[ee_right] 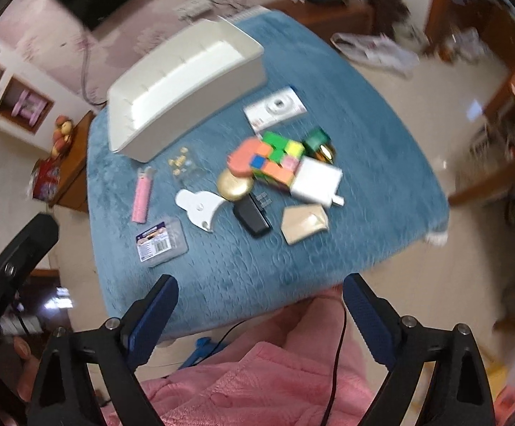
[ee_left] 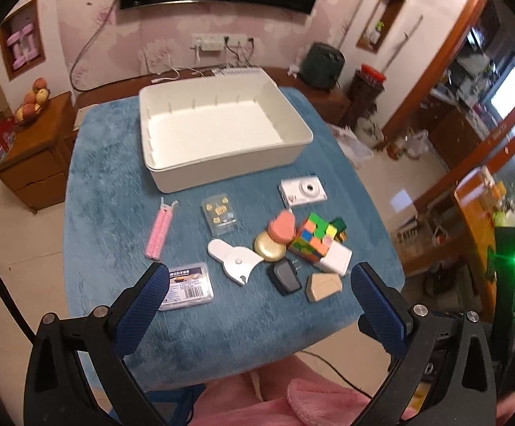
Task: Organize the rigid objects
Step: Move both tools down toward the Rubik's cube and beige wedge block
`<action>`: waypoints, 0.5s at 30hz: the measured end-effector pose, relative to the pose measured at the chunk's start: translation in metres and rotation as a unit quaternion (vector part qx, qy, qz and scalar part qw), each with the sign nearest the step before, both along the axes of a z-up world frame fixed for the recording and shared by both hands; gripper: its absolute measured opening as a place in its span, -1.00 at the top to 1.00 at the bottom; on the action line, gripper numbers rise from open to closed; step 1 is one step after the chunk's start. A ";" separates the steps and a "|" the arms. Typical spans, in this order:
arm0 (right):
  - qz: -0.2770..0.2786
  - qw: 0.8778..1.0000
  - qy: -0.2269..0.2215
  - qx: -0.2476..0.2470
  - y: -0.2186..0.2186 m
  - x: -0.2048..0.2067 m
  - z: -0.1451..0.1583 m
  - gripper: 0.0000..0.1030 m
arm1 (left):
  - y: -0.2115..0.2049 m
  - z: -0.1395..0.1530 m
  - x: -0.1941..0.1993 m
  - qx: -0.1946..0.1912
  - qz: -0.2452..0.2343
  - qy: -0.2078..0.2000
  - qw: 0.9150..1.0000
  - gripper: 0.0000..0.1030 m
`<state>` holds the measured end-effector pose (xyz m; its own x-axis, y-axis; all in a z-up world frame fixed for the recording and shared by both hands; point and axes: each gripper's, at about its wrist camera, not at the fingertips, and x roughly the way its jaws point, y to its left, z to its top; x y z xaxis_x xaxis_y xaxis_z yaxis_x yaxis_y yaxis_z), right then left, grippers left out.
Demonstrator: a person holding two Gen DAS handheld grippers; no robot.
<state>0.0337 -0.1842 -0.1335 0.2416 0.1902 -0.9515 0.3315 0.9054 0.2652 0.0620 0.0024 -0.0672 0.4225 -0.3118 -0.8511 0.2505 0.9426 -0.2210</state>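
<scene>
Your white bin (ee_left: 222,163) sits empty at the far side of the blue cloth (ee_left: 108,184). The loose items lie nearer you: cube (ee_left: 312,236), camera (ee_left: 303,191), black charger (ee_left: 285,277), wooden block (ee_left: 323,285), pink clip (ee_left: 160,230).

Your left gripper (ee_left: 257,282) and right gripper (ee_right: 260,293) both hang above the near edge, jaws spread wide, gripping and touching nothing.

The right wrist view is motion-blurred, so small items there are hard to read.
</scene>
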 end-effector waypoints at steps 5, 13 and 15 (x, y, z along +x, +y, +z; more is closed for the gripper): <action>-0.048 0.998 0.026 0.032 -0.021 0.004 -0.033 -0.79 | -0.018 -0.011 0.013 0.033 -0.042 0.011 0.999 -0.98; -0.084 0.993 0.057 0.058 -0.041 0.027 -0.087 -0.72 | -0.067 -0.045 0.045 0.086 -0.114 0.056 0.988 -0.98; -0.081 0.993 0.060 0.054 -0.042 0.032 -0.097 -0.72 | -0.080 -0.057 0.053 0.100 -0.133 0.071 0.984 -0.98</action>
